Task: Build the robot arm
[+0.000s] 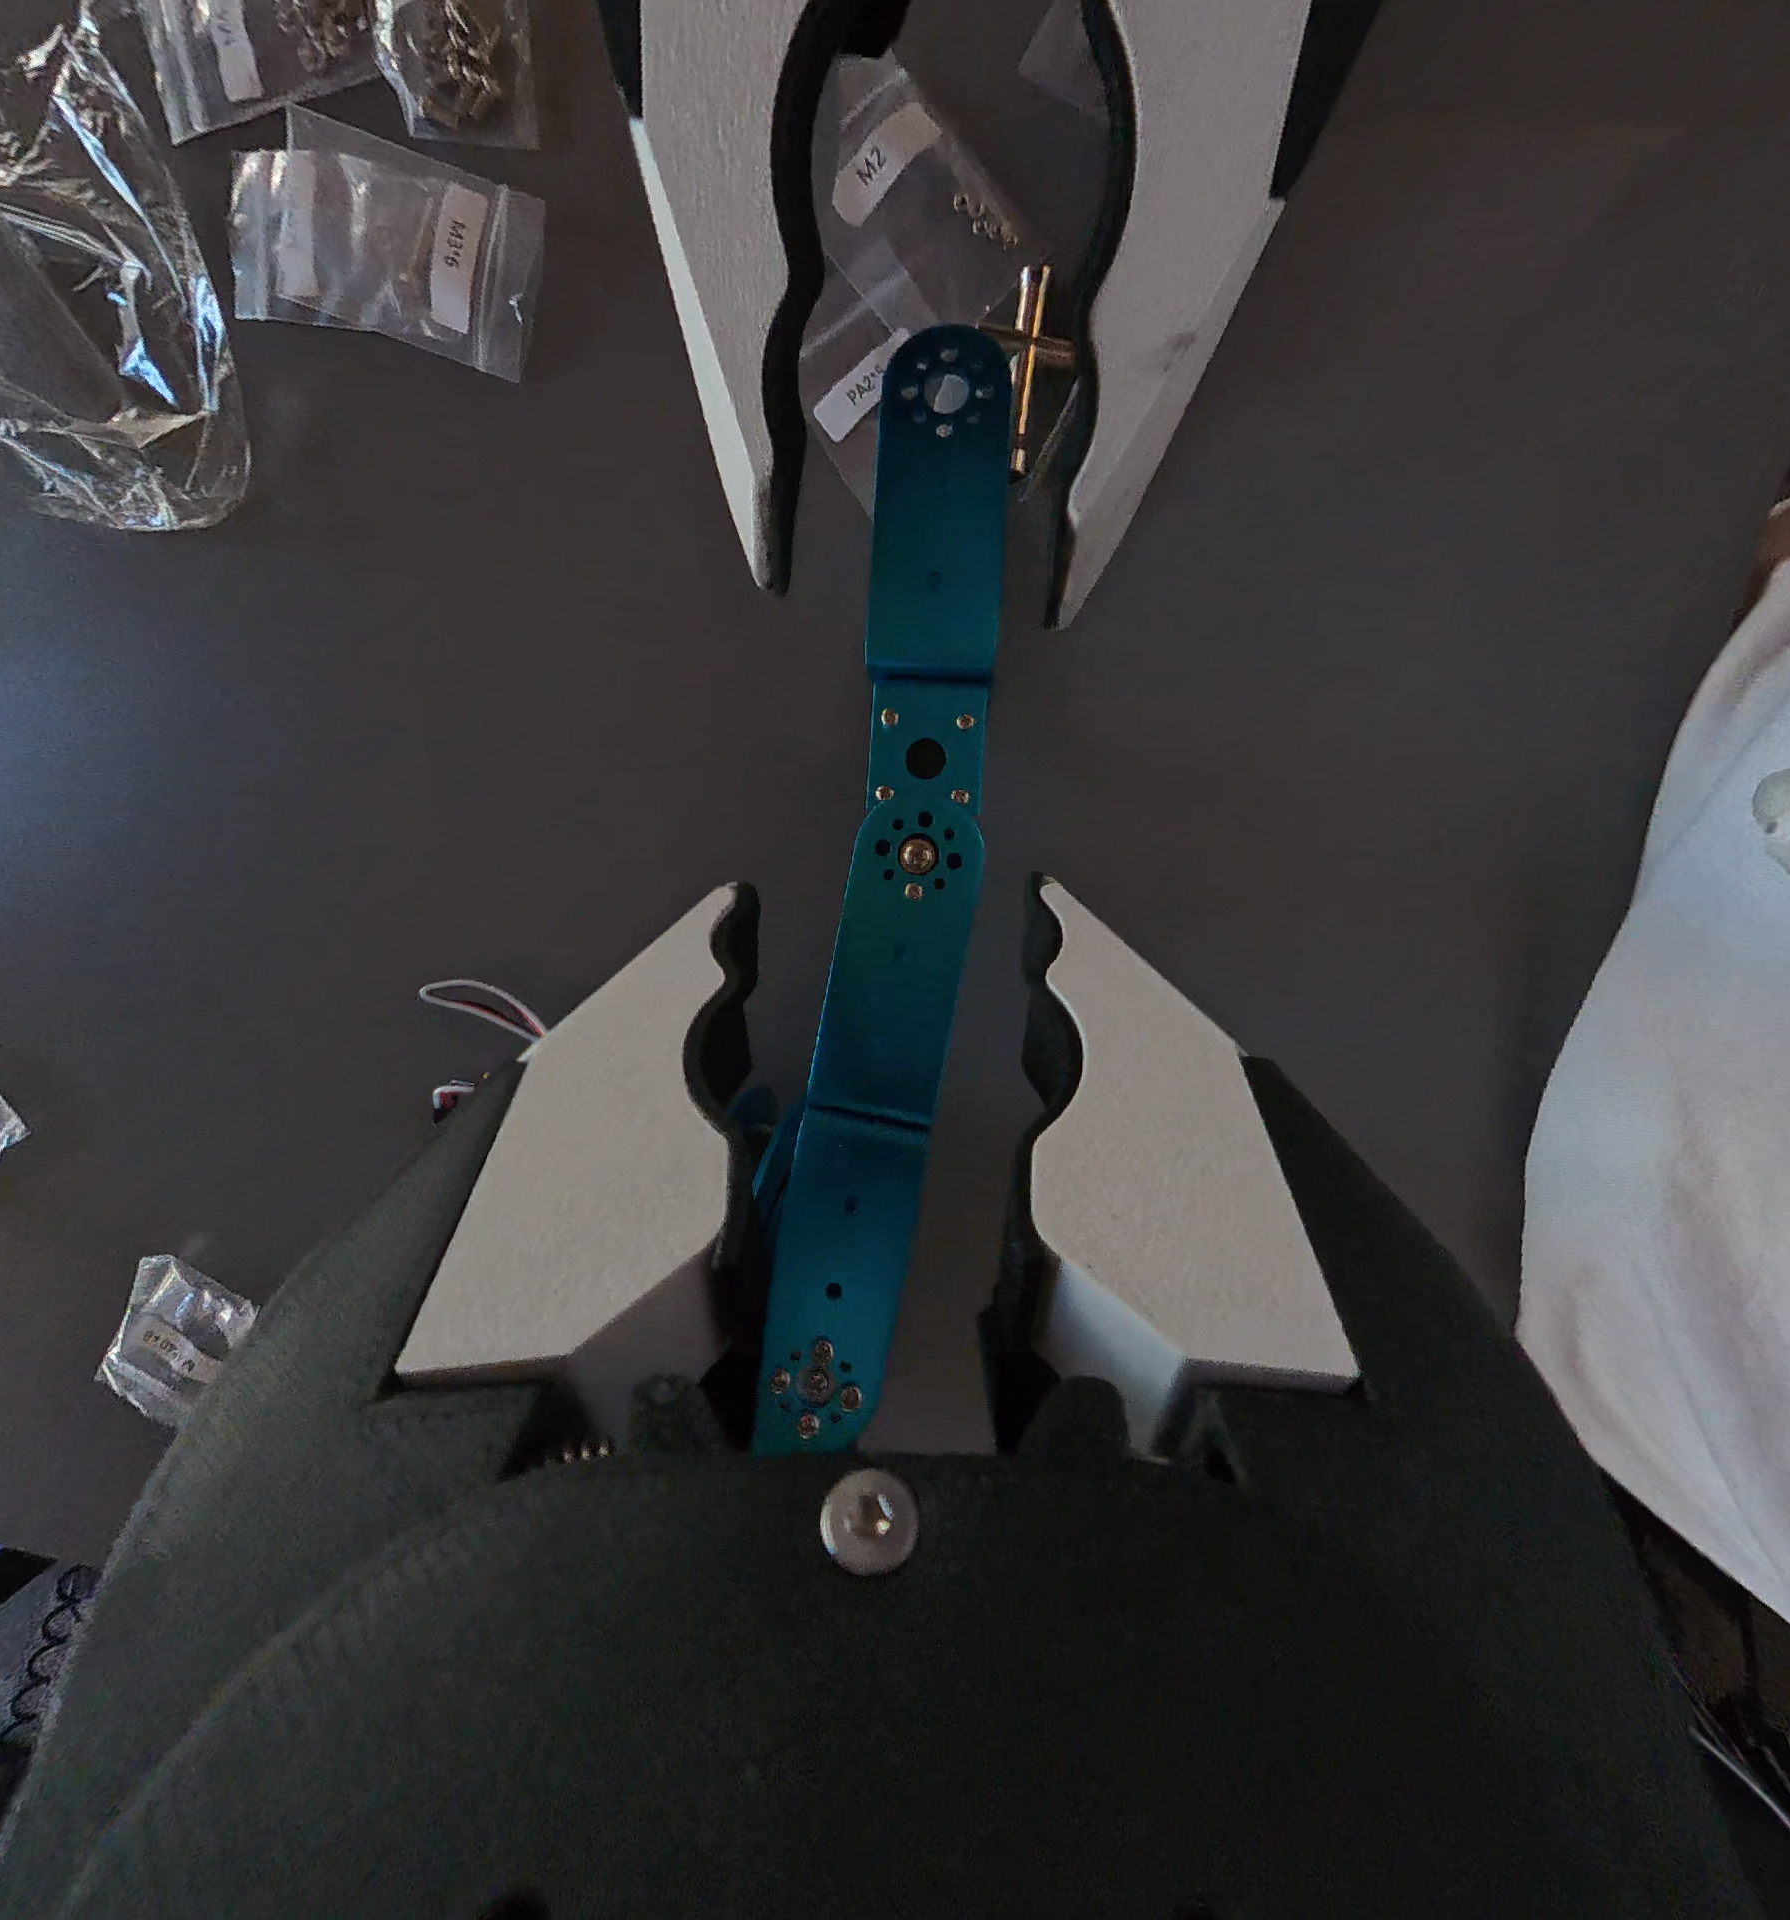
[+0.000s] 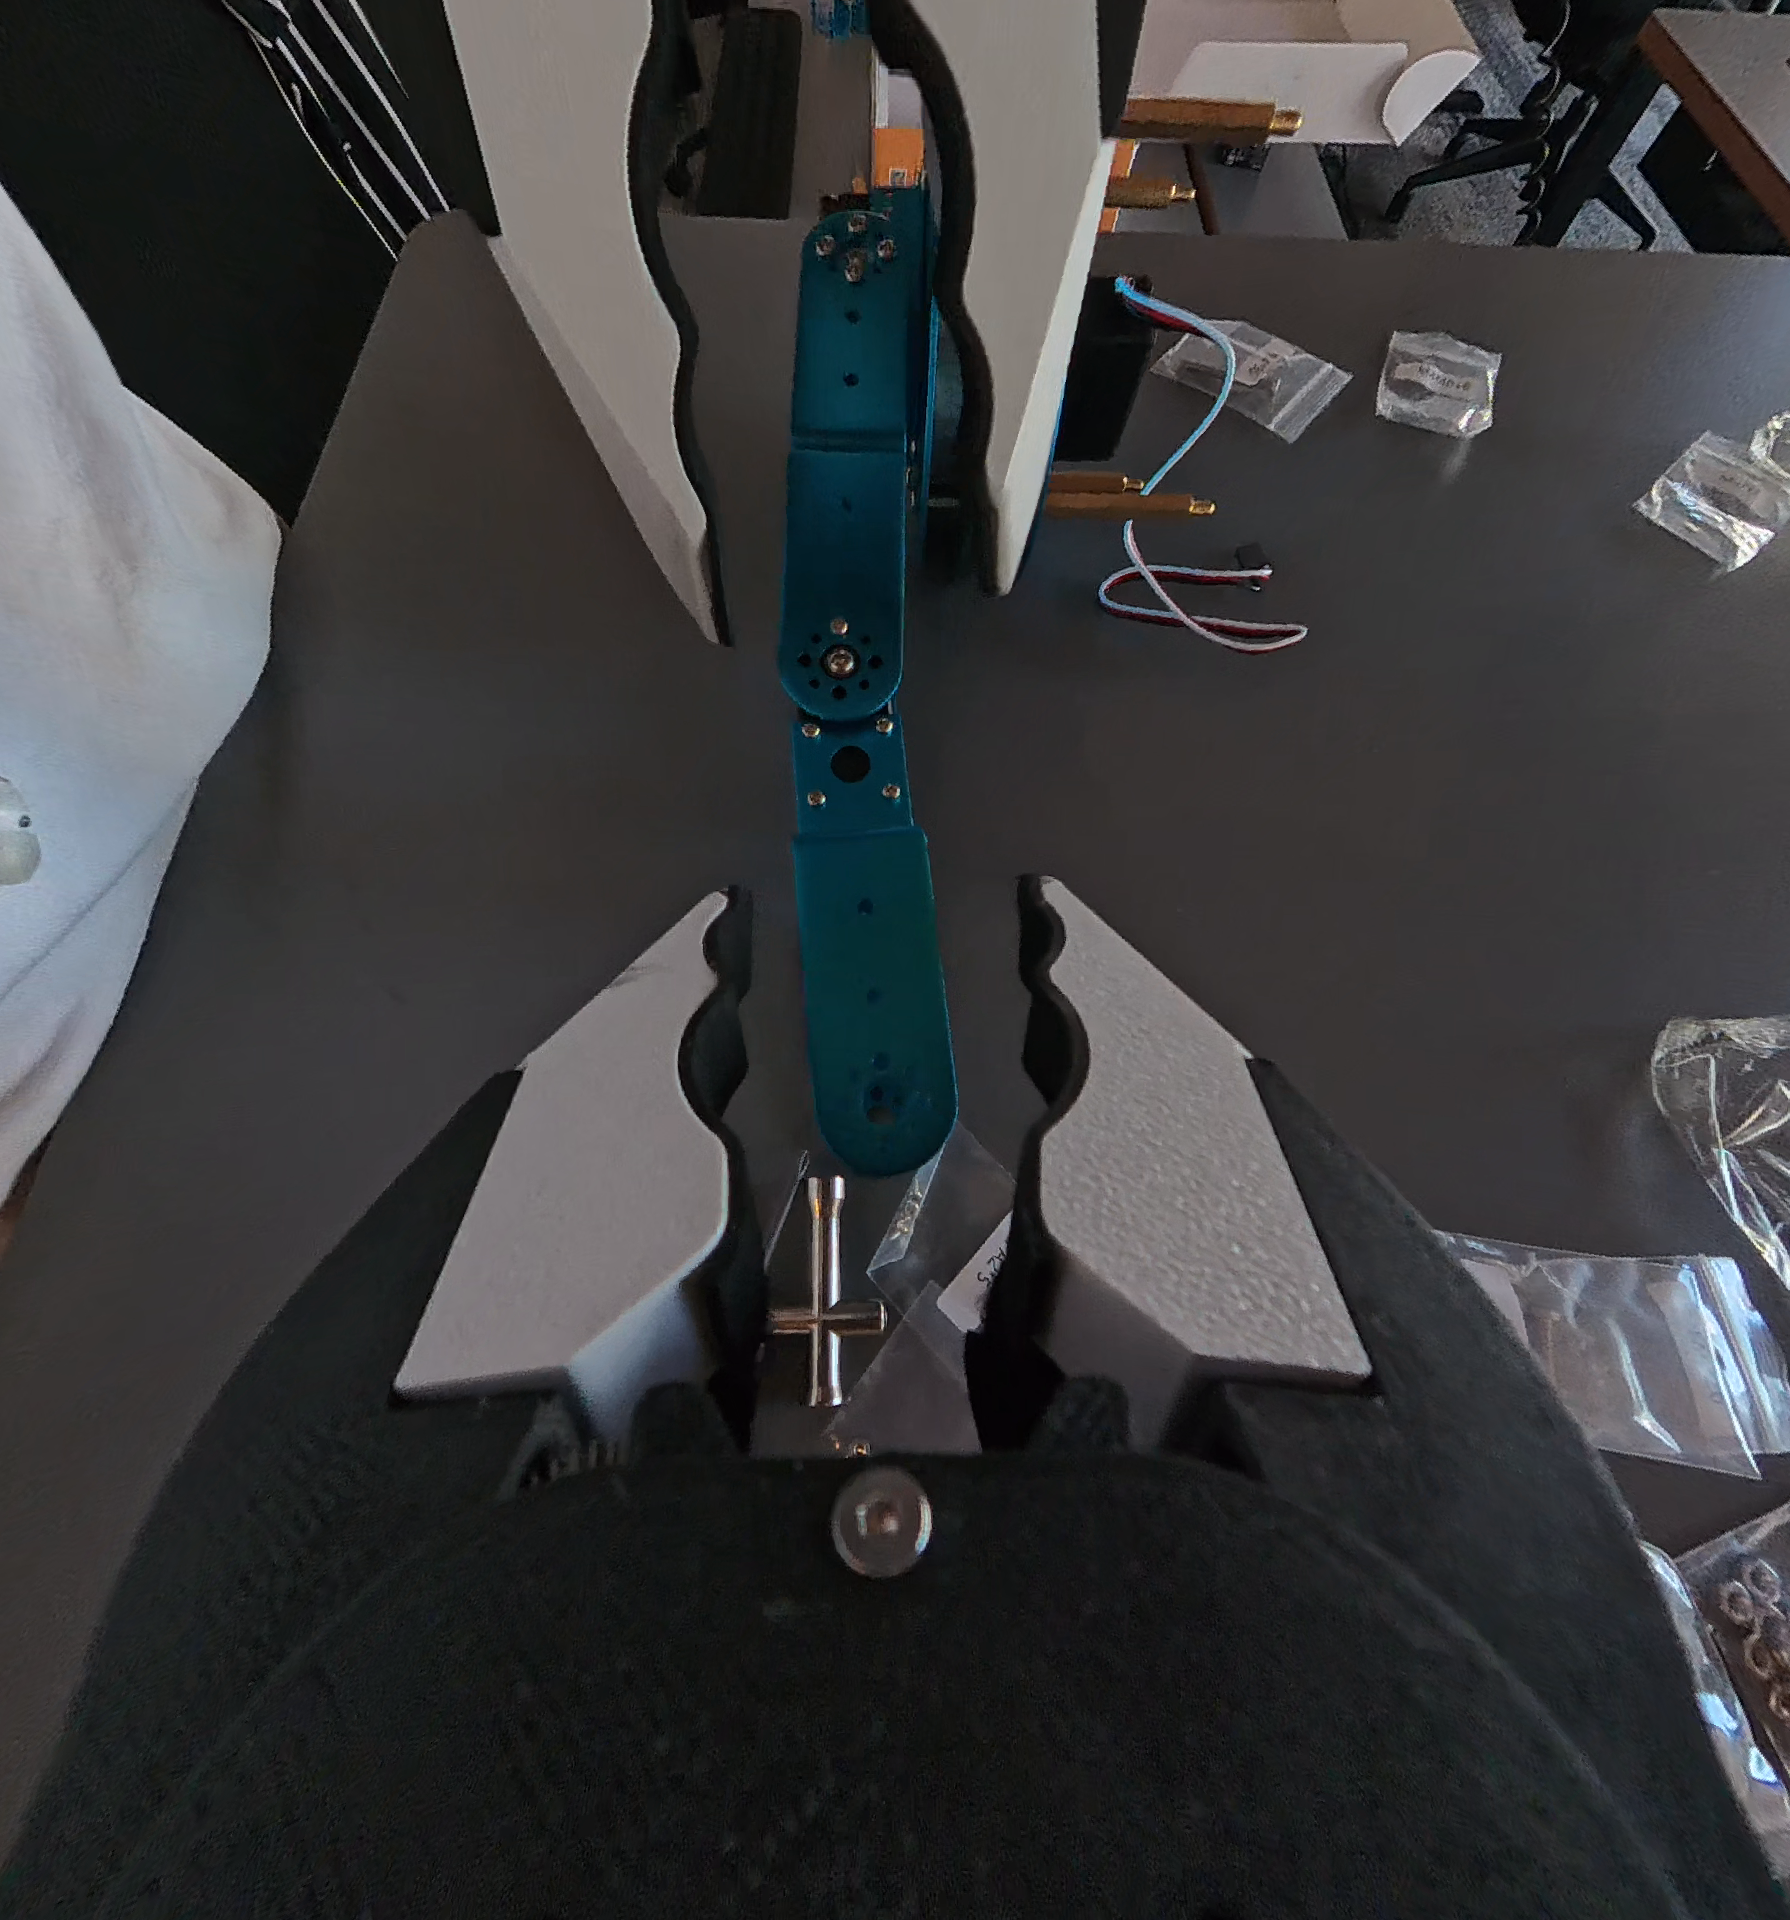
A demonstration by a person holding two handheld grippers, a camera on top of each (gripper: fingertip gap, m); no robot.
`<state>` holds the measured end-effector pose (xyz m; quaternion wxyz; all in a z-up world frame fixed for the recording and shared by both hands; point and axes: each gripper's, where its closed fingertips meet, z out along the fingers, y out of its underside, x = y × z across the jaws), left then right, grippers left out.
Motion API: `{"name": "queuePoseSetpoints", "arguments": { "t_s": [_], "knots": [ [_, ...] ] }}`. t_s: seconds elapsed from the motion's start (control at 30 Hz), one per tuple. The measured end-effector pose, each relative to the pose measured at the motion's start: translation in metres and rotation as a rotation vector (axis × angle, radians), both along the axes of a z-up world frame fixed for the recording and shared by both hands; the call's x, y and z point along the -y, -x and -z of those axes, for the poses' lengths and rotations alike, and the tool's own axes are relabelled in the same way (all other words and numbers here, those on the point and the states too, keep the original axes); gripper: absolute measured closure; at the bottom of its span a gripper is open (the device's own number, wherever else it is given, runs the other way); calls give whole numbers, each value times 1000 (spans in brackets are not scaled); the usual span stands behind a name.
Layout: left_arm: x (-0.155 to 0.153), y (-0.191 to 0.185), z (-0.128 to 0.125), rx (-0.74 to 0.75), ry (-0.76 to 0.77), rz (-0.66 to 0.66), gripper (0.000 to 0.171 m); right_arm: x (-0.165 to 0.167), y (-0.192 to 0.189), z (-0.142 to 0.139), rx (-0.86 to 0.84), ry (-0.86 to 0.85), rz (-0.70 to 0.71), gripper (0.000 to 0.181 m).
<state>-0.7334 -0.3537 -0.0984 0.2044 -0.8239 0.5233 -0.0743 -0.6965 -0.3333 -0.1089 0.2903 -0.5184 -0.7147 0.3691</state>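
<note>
Both grippers face each other, jaws spread wide, gripping nothing. The left gripper and right gripper straddle opposite ends of a blue servo-bracket linkage on the dark table. A metal cross wrench lies between the right gripper's fingers.

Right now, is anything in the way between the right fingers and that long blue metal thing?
No. The right gripper is open, and the blue bracket chain already lies between its fingers with only bare dark table around it. A small silver cross wrench and clear bags lie farther back, behind the chain's end.
</note>
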Motion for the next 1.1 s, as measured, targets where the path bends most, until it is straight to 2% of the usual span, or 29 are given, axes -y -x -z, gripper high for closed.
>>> {"name": "queuePoseSetpoints", "arguments": {
  "t_s": [0.13,0.27,0.4,0.5,0.57,0.67,0.77,0.83,0.9,0.97,1.0,1.1],
  "knots": [
    [0,-1,-11,38,-32,-35,115,0,-1,-9,-20,32,26,118],
    [2,3,-20,-4,-115,-31,112,-8,-11,-29,-61,-24,109,116],
    [9,1,-28,-18,-162,10,112,-17,-34,-49,-84,-102,260,117],
    [14,-3,-34,8,-192,36,113,-21,-69,-73,-152,-183,427,126],
    [16,-2,-39,20,-234,34,114,-29,-112,-91,-209,-242,603,137],
    [25,-5,-44,115,-285,23,124,-33,-207,-106,-206,-280,900,144],
    [34,-12,-48,251,-294,-31,135,-24,-310,-98,-83,-307,1129,157],
    [43,-21,-47,321,-259,-75,135,-16,-363,-78,46,-280,1202,161],
    [50,-34,-46,388,-233,-115,136,-14,-404,-54,187,-246,1221,163],
    [53,-49,-46,437,-231,-149,139,-17,-405,-38,186,-174,1123,162],
    [50,-55,-45,434,-245,-176,140,-18,-385,-36,112,-116,1018,161],
    [39,-71,-38,410,-283,-299,139,-3,-292,-45,-179,72,641,158]
  ]
}}
